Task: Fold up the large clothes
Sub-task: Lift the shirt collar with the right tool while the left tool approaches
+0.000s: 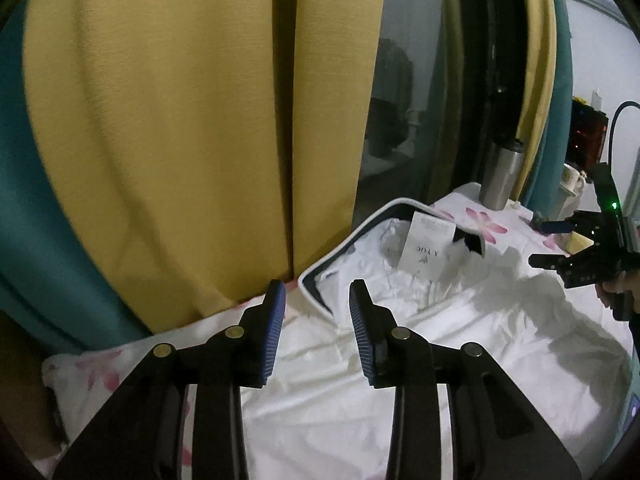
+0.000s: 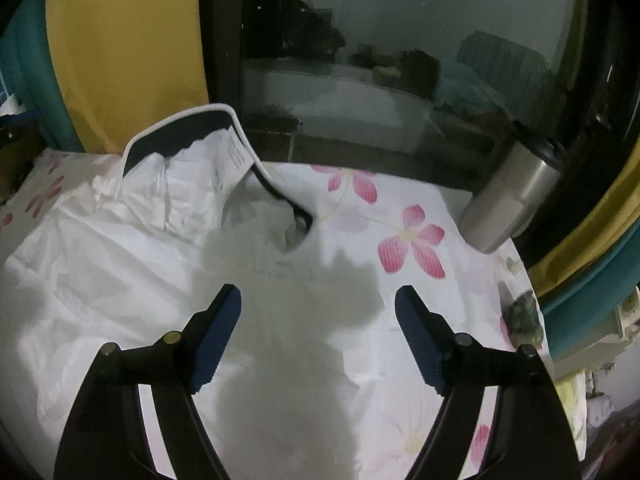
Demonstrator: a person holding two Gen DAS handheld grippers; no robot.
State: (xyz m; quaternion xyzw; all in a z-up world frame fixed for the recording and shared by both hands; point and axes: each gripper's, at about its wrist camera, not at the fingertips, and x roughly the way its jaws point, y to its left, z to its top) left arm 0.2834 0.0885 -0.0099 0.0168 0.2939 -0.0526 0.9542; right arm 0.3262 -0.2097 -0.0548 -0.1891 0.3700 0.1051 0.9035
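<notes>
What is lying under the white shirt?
Under the white shirt lies a white sheet with pink flowers, showing beyond its edges. A paper tag rests on top at the dark collar. What lies beneath the shirt's middle is covered and cannot be seen.

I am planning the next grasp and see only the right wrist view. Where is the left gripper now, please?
Observer: The left gripper is over the white shirt, just before the collar end on the curtain side.
Operator: Does it hold cloth?
Observer: No. Its fingers are apart, with nothing between them.
Operator: Can you see my gripper there?
Observer: Yes. The right gripper is at the shirt's opposite side, open.
</notes>
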